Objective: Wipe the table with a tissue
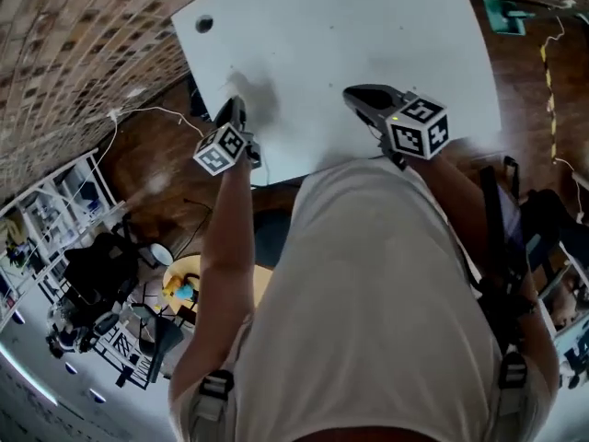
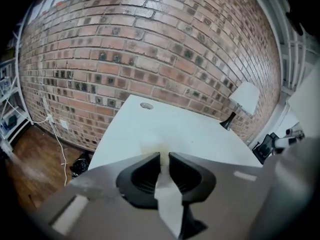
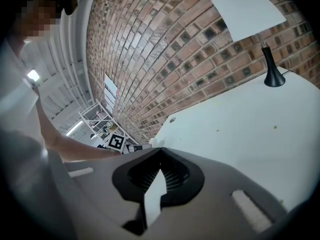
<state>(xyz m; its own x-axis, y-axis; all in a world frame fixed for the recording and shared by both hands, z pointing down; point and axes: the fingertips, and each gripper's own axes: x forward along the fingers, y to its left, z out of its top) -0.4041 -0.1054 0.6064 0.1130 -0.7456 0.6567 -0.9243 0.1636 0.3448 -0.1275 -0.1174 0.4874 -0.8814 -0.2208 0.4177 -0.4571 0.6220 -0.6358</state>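
Head view, looking steeply down: white table and the person's white shirt fill most of the frame.

Left gripper:
- Tips sit near the table's left edge.
- Jaws stand a narrow gap apart, pinching a tissue.
- The tissue is a pale, crumpled wad bunched at the fingertips and pressed onto the tabletop. It is white on white, so its outline is faint.
- From the head view, this gripper is angled down at the table, with a grey shadow just beyond its tips. The tissue cannot be made out there.

Right gripper:
- Jaws pressed together at the tips, nothing between them.
- From the head view, it sits over the near part of the table, well apart from the left one.

Markings:
- Each gripper carries a marker cube printed with black-and-white square codes, with no letters or words on them.
- The left one's cube also shows past the right gripper's jaws in the right gripper view, beside the person's bare forearm.

Surroundings:
- Round hole in the table's far left corner.
- Lamp with a white shade and black base on the far side.
- Brick wall behind the table.
- Wooden floor to the left, with a white cable lying on it.
- White shelves at the lower left, contents too small to read.
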